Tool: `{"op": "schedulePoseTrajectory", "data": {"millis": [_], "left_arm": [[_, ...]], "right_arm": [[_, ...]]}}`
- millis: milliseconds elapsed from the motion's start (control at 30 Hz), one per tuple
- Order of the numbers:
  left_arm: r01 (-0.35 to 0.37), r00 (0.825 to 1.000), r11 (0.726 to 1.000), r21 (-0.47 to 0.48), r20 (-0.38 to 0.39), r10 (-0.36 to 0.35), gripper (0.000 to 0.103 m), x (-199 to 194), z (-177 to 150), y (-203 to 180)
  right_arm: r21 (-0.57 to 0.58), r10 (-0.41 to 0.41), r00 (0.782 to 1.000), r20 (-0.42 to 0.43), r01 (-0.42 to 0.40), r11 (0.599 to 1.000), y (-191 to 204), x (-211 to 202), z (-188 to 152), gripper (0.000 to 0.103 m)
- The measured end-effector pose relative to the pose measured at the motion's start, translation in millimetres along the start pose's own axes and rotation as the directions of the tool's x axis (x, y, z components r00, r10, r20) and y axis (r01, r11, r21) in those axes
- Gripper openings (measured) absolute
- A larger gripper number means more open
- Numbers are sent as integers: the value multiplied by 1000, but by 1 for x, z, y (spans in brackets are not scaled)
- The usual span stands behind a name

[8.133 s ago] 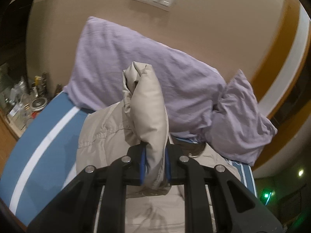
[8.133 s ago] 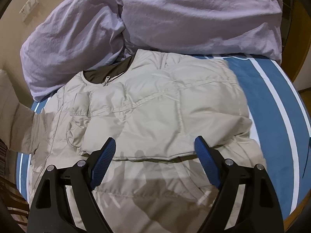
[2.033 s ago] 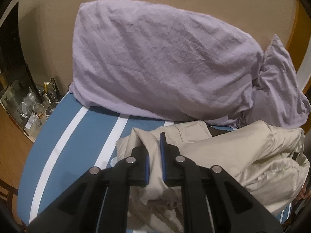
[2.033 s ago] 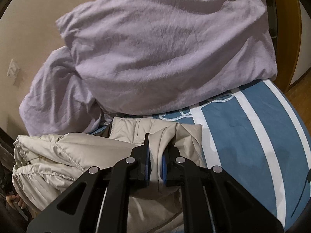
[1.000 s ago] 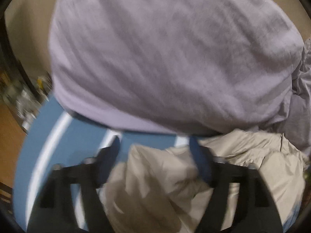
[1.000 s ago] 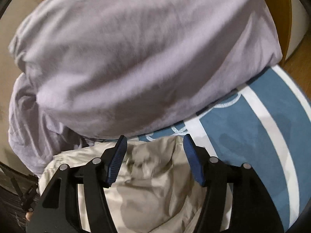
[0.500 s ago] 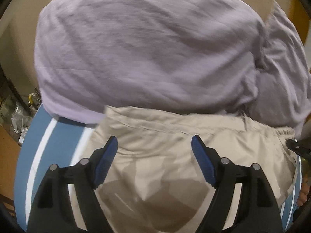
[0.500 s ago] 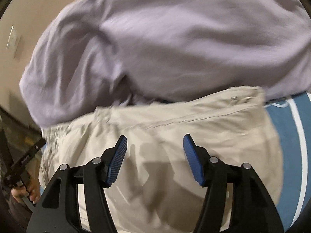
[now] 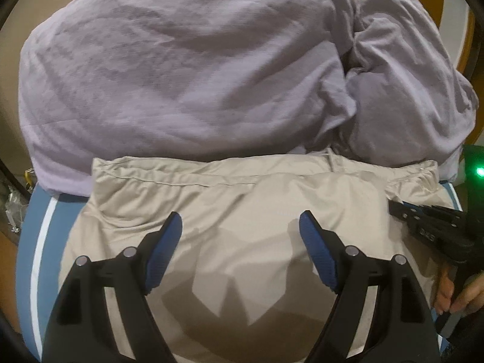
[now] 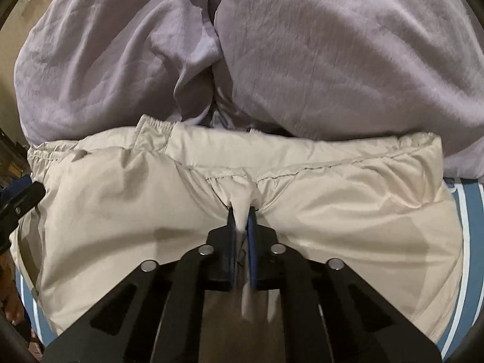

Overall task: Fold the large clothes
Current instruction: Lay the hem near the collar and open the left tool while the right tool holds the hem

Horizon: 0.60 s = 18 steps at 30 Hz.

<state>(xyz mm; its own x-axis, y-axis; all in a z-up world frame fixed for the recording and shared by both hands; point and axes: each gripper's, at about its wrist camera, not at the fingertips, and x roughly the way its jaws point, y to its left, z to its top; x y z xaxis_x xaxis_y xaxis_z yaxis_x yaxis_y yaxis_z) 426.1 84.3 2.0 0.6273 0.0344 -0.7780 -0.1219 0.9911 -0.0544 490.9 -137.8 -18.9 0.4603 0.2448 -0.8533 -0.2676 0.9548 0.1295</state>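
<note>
A beige puffer jacket (image 9: 242, 211) lies folded on the blue striped bed, its elastic hem edge against the pillows. It also shows in the right wrist view (image 10: 348, 211). My left gripper (image 9: 240, 227) is open and empty, just above the jacket's top layer. My right gripper (image 10: 241, 211) is shut on a pinch of the jacket's fabric near the stitched seam. The right gripper's black frame shows at the right edge of the left wrist view (image 9: 429, 227). The left gripper's frame shows at the left edge of the right wrist view (image 10: 18, 202).
Two lilac pillows (image 9: 181, 75) lean on the wall behind the jacket, also in the right wrist view (image 10: 332, 54). The blue bedsheet with white stripes (image 9: 39, 242) shows at both sides. A cluttered side table (image 9: 12, 202) stands at the far left.
Both grippers let go of the jacket and drew back over the folded bundle. In the last half second my right gripper shut on a pinch of fabric. The left stayed open.
</note>
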Motion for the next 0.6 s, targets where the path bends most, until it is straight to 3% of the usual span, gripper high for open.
{"op": "schedulePoseTrajectory", "data": {"millis": [267, 600], "left_arm": [[51, 998, 997, 52, 18, -52, 80, 7, -5, -27], [-32, 999, 999, 20, -14, 32, 83, 53, -12, -20]], "right_arm": [[7, -49, 998, 25, 49, 999, -3, 24, 13, 5], [13, -42, 997, 63, 41, 999, -8, 33, 7, 8]]}}
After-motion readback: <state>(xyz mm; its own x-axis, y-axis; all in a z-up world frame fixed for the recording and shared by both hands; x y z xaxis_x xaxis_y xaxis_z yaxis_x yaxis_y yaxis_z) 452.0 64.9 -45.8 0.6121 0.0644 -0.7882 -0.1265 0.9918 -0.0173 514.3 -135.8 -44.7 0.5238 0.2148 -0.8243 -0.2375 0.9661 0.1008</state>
